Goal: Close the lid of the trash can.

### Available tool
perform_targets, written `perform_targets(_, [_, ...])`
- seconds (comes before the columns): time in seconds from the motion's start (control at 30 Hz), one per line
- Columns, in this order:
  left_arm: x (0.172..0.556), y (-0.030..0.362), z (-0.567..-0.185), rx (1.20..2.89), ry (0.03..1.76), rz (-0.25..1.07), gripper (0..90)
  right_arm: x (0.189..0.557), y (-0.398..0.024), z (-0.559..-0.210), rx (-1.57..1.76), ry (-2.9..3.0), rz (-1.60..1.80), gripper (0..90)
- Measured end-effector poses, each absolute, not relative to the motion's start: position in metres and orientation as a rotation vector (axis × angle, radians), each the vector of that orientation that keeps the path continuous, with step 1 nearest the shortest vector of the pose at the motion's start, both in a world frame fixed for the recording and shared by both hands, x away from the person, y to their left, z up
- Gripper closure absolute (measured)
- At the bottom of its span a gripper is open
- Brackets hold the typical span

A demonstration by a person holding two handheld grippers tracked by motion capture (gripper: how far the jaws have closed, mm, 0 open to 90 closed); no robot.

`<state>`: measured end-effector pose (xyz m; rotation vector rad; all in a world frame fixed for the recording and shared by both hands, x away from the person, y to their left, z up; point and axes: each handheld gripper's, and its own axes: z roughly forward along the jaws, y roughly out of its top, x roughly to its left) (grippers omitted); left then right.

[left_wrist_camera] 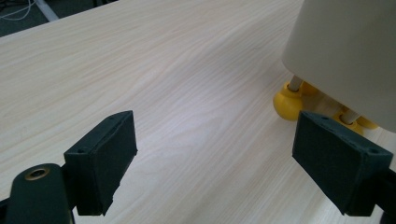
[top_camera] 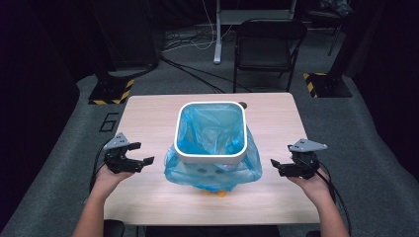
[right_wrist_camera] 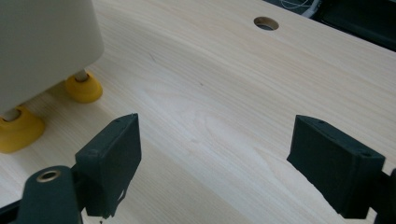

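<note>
A white square bin (top_camera: 211,157) stands at the middle of the wooden table (top_camera: 148,197). A blue plastic bag (top_camera: 207,128) lines it and drapes over its rim and down its sides. The bin rests on yellow feet (left_wrist_camera: 287,102) (right_wrist_camera: 84,87). My left gripper (top_camera: 143,161) hovers left of the bin, open, with nothing between its pads (left_wrist_camera: 105,156). My right gripper (top_camera: 274,164) hovers right of the bin, open and empty, pads (right_wrist_camera: 114,158) wide apart. Both point toward the bin, apart from it.
A round cable hole (right_wrist_camera: 266,23) sits in the table near its far edge. Behind the table a black folding chair (top_camera: 267,47) stands on the grey floor. Cables (top_camera: 197,42) and stand bases with yellow-black stripes (top_camera: 111,91) lie around.
</note>
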<state>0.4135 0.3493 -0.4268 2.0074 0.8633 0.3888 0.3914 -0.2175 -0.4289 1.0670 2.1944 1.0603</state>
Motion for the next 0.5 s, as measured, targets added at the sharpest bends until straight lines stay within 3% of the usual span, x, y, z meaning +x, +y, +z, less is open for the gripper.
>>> perform_targets(0.5, [0.414, 0.354, -0.448, 2.048, 0.875, 0.386, 10.8, 0.397, -0.218, -0.455, 1.112, 2.227, 1.024, 14.0])
